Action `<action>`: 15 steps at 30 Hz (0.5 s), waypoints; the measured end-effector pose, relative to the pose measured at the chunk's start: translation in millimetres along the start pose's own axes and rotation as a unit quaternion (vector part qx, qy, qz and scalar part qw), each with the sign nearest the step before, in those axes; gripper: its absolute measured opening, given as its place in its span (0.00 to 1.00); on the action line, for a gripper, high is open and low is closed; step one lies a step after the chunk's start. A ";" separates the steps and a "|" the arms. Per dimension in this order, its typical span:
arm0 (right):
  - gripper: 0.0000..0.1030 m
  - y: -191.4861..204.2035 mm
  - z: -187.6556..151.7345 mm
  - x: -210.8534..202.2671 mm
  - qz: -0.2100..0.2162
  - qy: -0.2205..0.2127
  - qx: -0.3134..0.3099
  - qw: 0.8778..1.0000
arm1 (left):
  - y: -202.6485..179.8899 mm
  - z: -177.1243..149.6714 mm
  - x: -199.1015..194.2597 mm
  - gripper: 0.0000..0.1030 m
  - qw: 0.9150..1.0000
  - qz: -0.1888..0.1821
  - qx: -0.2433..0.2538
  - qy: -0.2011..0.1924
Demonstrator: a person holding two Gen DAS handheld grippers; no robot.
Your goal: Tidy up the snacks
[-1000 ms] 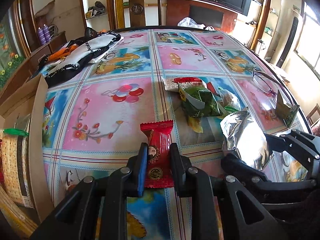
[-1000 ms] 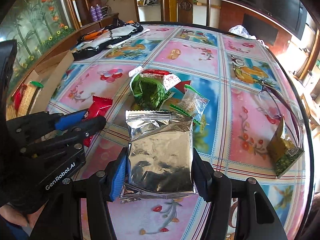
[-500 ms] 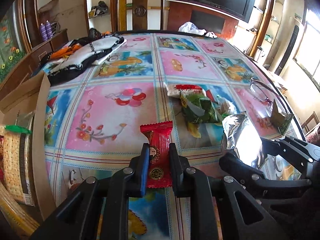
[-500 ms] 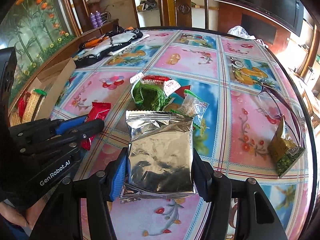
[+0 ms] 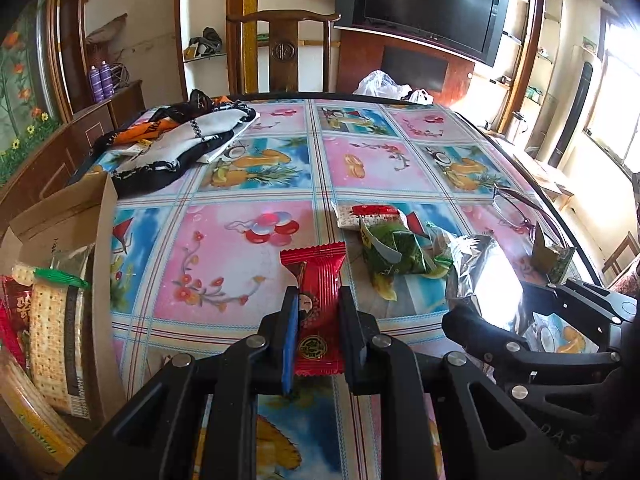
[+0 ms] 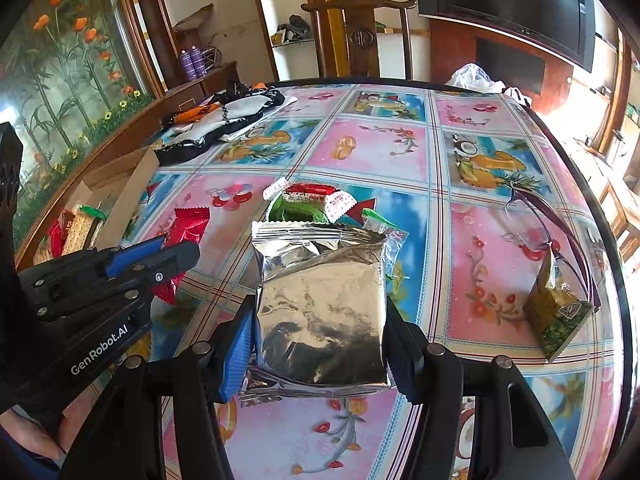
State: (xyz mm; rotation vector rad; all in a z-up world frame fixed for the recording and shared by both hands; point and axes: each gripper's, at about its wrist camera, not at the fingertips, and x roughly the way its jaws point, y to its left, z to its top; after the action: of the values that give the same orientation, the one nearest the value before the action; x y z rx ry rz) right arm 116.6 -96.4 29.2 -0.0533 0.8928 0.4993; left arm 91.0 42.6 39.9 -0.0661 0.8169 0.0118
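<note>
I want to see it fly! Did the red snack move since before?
Yes. The red snack, pinched in the left gripper, has gone up a little: its top edge now sits nearer the balloon picture on the tablecloth.

We are in a home living room: a wall television point(image 5: 424, 8), a wooden chair point(image 5: 284, 52), and a table point(image 5: 376, 160) under a fruit-print cloth.

Rumpled clothing point(image 5: 180, 144) far ahead-left on tablecloth point(image 5: 360, 160); glasses point(image 6: 536, 220) ahead-right; wooden chair point(image 5: 284, 52), television point(image 5: 428, 4) beyond.
</note>
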 end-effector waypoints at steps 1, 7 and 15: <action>0.61 0.2 0.0 -0.5 0.000 -0.001 0.000 1.000 | 0.8 0.3 -0.8 0.17 1.000 0.000 -0.001 -0.001; 0.61 -1.4 -0.3 0.2 0.001 -0.001 0.003 1.000 | 2.4 0.6 -3.8 0.17 1.000 -0.001 -0.003 -0.003; 0.61 -1.0 -0.2 -1.4 0.004 -0.004 0.005 1.000 | 4.7 2.8 -8.9 0.17 1.000 -0.001 -0.005 -0.008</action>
State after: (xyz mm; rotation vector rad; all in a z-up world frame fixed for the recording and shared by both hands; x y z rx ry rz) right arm 116.2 -97.9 29.9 -0.0390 0.8887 0.5018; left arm 86.8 47.7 48.1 -0.0771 0.8007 0.0148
